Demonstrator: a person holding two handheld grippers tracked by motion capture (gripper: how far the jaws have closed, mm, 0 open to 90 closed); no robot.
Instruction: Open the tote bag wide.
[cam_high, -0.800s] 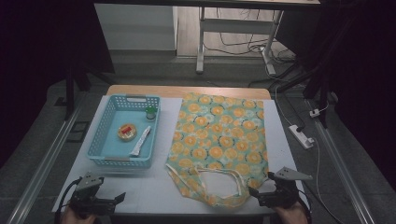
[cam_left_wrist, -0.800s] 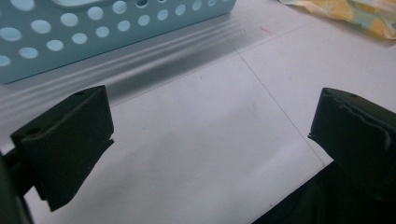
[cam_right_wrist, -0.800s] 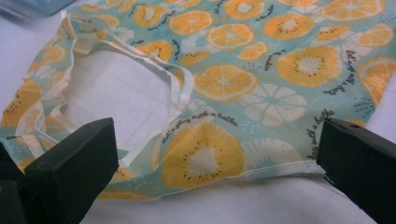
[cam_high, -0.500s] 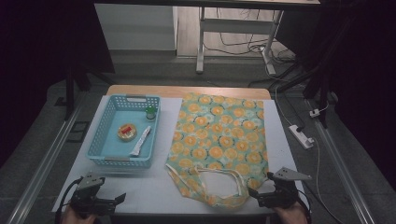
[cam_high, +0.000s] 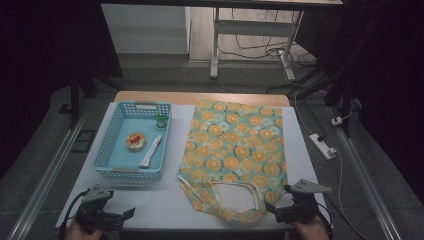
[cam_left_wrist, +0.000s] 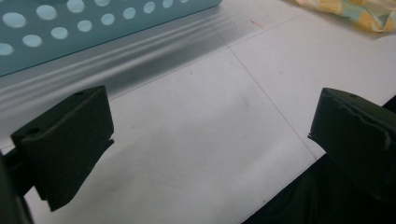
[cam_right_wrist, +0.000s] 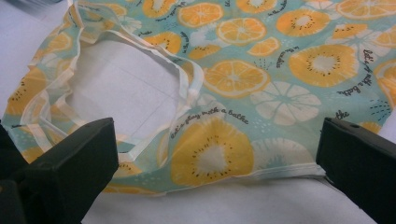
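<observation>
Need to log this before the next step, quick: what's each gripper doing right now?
Left gripper: open, holding nothing, over bare table by the basket.
Right gripper: open, holding nothing, jaws either side of the bag corner.

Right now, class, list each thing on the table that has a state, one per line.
Tote bag: flat, handles toward the person.
Basket: upright, holding items.
Small jar: upright in the basket.
Tube: lying in the basket.
Left gripper: open, holding nothing.
Right gripper: open beside the bag's corner.

bag: teal, orange-slice print | basket: light blue | table: white
</observation>
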